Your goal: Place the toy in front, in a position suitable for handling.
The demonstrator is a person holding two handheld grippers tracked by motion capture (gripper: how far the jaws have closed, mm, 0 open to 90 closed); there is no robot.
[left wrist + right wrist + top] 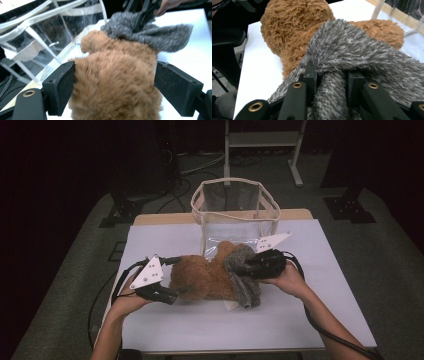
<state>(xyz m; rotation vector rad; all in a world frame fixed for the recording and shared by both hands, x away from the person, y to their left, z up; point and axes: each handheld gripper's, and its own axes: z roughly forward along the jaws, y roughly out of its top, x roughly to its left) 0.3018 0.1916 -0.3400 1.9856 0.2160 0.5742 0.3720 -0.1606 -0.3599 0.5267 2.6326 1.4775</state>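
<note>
A brown plush toy [202, 277] lies on its side on the white table cover [250, 325], with a grey fuzzy scarf [241, 282] around its neck. My left gripper [172, 295] is at the toy's left end. In the left gripper view its jaws [115, 85] straddle the brown body [112, 67]. The fur only brushes the pad tips and the pad faces stay bare, so it is open. My right gripper [246, 268] comes in from the right. In the right gripper view it [332, 82] is shut on a fold of the scarf [352, 50], with the brown plush [292, 25] beyond it.
A clear plastic bag with beige trim [235, 202] stands open-topped at the table's far edge, just behind the toy. It also shows to the left in the left gripper view [37, 30]. Cables trail from both grippers over the table edges. Dark floor and stands surround the table.
</note>
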